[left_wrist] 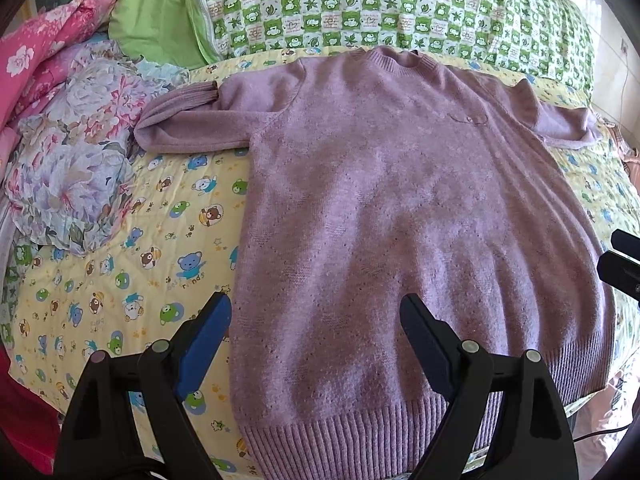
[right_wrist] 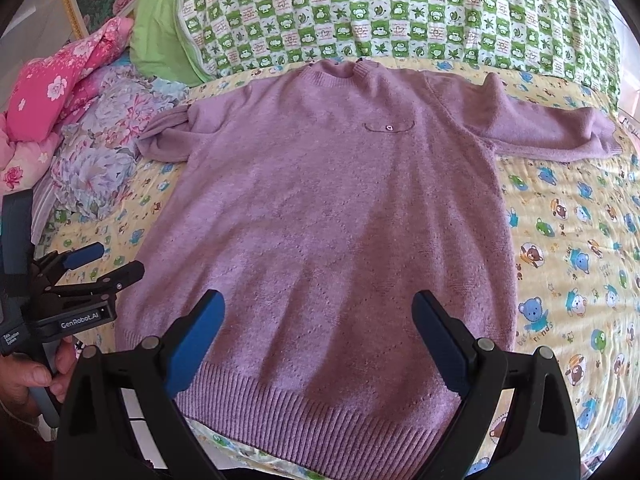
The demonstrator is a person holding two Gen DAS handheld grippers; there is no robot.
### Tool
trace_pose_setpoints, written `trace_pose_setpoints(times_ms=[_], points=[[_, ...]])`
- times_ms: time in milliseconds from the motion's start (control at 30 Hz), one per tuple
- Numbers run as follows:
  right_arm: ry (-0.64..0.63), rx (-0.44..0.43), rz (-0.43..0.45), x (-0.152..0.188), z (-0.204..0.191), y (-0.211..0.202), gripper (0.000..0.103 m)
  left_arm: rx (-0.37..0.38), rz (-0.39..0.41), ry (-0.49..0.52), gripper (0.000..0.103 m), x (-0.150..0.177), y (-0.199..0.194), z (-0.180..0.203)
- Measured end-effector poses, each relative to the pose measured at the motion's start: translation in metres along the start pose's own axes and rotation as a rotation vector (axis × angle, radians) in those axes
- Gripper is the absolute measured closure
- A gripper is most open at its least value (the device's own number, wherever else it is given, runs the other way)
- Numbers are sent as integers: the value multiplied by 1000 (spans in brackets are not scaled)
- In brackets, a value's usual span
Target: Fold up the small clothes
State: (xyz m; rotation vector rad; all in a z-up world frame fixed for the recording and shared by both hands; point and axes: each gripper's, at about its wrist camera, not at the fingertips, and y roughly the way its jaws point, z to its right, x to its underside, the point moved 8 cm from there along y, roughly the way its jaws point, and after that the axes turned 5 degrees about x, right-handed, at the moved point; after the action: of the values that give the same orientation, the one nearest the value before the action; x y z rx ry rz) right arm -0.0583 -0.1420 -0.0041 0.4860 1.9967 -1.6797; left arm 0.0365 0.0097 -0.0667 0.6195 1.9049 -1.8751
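Observation:
A purple knit sweater [left_wrist: 400, 208] lies flat, front up, on the bed, collar at the far side and ribbed hem near me; both sleeves stretch outward. It also fills the right wrist view [right_wrist: 328, 216]. My left gripper [left_wrist: 316, 312] is open and empty, hovering above the hem's left corner. My right gripper [right_wrist: 320, 312] is open and empty above the hem's middle. The left gripper also shows in the right wrist view [right_wrist: 106, 262], open, at the sweater's left edge. Part of the right gripper shows at the left wrist view's right edge [left_wrist: 622, 264].
A yellow bear-print quilt [left_wrist: 132, 264] covers the bed. A green checked pillow [left_wrist: 400, 4] lies beyond the collar. A floral cloth pile [left_wrist: 76, 152] and pink fabric [left_wrist: 44, 48] lie at the left. The bed's front edge is just below the hem.

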Motion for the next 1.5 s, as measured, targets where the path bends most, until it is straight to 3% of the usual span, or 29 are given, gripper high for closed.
trace_pose_setpoints(times_ms=[933,1233,1500], points=[[12,-15,-3,1,-1,3,8,6,-24,7,16,-3,7,5],[20,-26,-4,-1,0,4,8,-44,-45,34,16,-5,14,4],[71,-25,-5,-15,19,10,8,-21,-59,22,16,-19,25,8]])
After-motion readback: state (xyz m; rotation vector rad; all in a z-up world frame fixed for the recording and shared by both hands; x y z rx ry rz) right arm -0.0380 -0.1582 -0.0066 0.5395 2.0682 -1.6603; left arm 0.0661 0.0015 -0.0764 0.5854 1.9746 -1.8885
